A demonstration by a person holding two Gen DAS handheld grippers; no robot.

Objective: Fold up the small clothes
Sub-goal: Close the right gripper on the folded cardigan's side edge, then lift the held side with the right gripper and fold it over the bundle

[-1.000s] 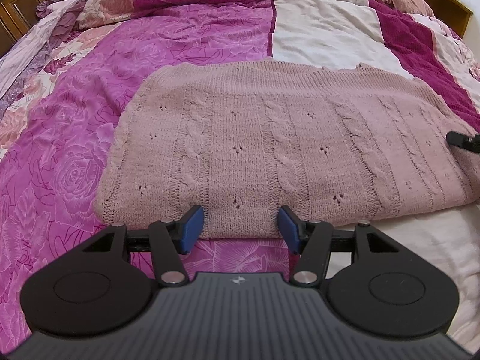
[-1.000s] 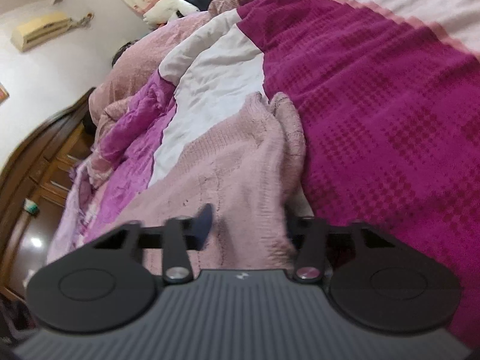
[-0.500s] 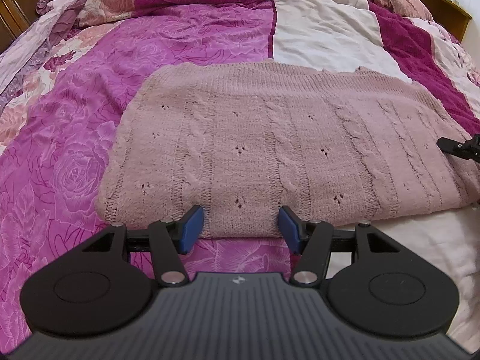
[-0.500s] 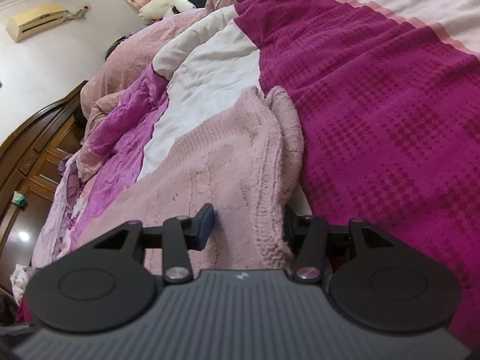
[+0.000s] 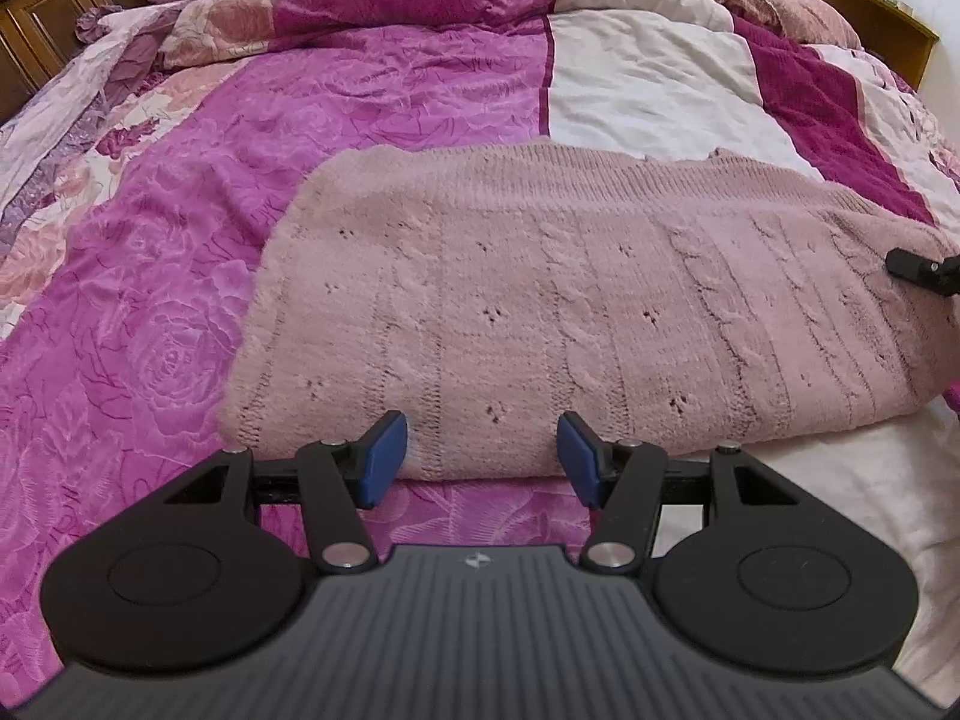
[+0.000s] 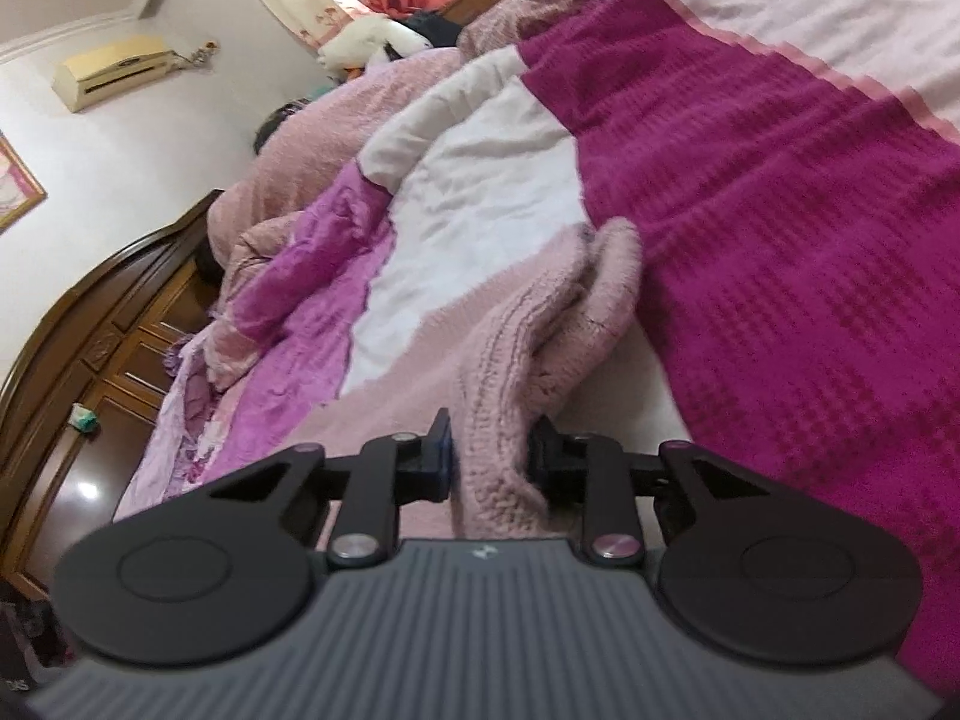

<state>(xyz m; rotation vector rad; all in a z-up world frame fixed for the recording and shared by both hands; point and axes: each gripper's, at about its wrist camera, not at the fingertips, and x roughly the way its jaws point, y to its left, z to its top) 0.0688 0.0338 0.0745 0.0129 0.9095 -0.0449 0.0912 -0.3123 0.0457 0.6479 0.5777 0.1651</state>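
1. I am looking along two hand-held grippers at a pink cable-knit sweater (image 5: 570, 300) lying flat on a bed. It is already folded into a wide rectangle and rests on a bedspread (image 5: 360, 96) patched in magenta, white and dark pink.
2. My left gripper (image 5: 483, 456) sits at the sweater's near edge, roughly at its middle. Its blue pads stand apart, one either side of the knit hem, and neither presses the fabric.
3. My right gripper (image 6: 489, 459) is at the sweater's right end. Its jaws have just been closing, and a bunched ridge of the sweater (image 6: 498, 420) is now pinched between the pads, so the grip looks made.
4. In the left view, the tip of the right gripper (image 5: 924, 269) shows at the far right, lying on the knit.
5. A wooden headboard (image 6: 84, 312) and a wall air conditioner (image 6: 114, 69) sit far off to the left in the right view.
6. My judgement: I am starting the next fold, with the right end secured and the near edge not yet taken.
7. The next move probably calls for closing the left pads on the near hem, then carrying the right end across to the left, keeping the layers together so the thick knit does not slip or bunch.
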